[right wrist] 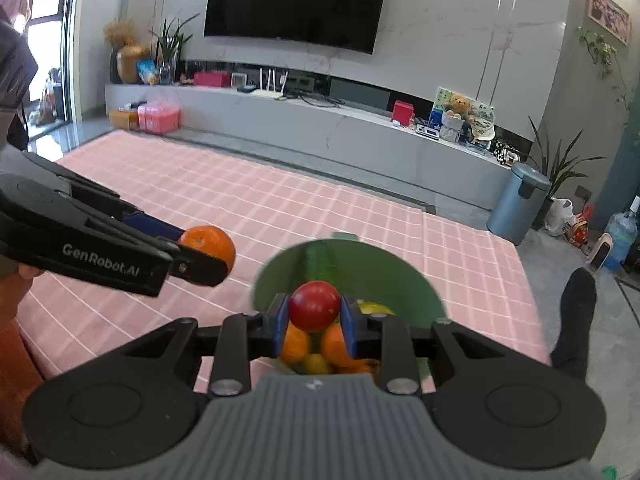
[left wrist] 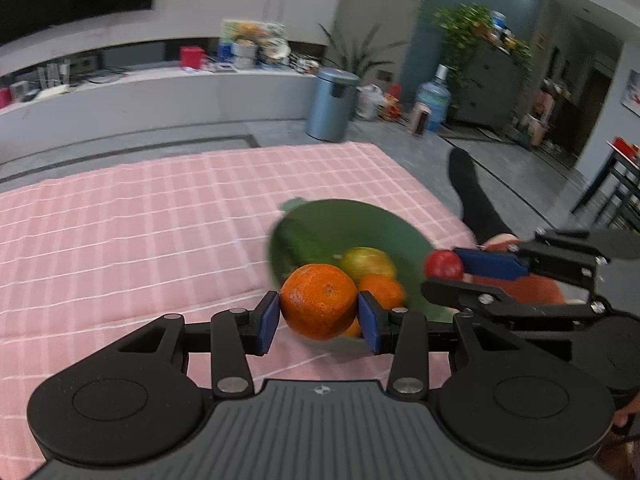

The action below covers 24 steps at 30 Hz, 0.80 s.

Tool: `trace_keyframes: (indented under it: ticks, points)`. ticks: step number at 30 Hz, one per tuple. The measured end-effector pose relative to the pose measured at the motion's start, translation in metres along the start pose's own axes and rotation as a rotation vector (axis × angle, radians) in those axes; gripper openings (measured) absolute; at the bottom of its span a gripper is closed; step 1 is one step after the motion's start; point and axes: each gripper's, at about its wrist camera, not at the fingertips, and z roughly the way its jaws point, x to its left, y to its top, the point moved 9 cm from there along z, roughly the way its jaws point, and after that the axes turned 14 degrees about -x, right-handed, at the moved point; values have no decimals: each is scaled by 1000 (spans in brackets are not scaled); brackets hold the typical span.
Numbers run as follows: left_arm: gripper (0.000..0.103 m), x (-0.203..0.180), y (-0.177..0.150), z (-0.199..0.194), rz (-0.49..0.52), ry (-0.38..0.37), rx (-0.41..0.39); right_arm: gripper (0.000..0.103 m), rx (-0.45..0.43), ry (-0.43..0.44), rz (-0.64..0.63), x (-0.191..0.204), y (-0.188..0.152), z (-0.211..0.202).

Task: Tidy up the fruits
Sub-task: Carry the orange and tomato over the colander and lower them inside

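Observation:
A green bowl (left wrist: 344, 220) sits on the pink checked cloth and holds a yellow-green fruit (left wrist: 366, 262), oranges and a cucumber (right wrist: 318, 260). My left gripper (left wrist: 319, 312) is shut on an orange (left wrist: 318, 300), held above the bowl's near rim. In the right wrist view the same orange (right wrist: 210, 244) hangs left of the bowl (right wrist: 400, 272). My right gripper (right wrist: 314, 314) is shut on a small red fruit (right wrist: 314, 306) over the bowl. From the left wrist view that red fruit (left wrist: 443, 265) hangs at the bowl's right edge.
The pink checked cloth (left wrist: 160, 208) covers the floor around the bowl. A person's foot in a black sock (left wrist: 472, 200) rests at the cloth's right edge. A blue-grey bin (left wrist: 332, 104) and a water bottle (left wrist: 432, 100) stand beyond, with a long grey TV bench (right wrist: 320, 128) behind.

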Motion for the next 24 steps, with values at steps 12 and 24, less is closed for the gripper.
trace_keyframes:
  ticks: [12,24]
  points:
    - [48,-33,-16,72,27,-112,163,24,161,28,-128,-53,-29,43]
    - [48,-20,-28,95,53,-96,215,24,261,86,-152,-55,-55,76]
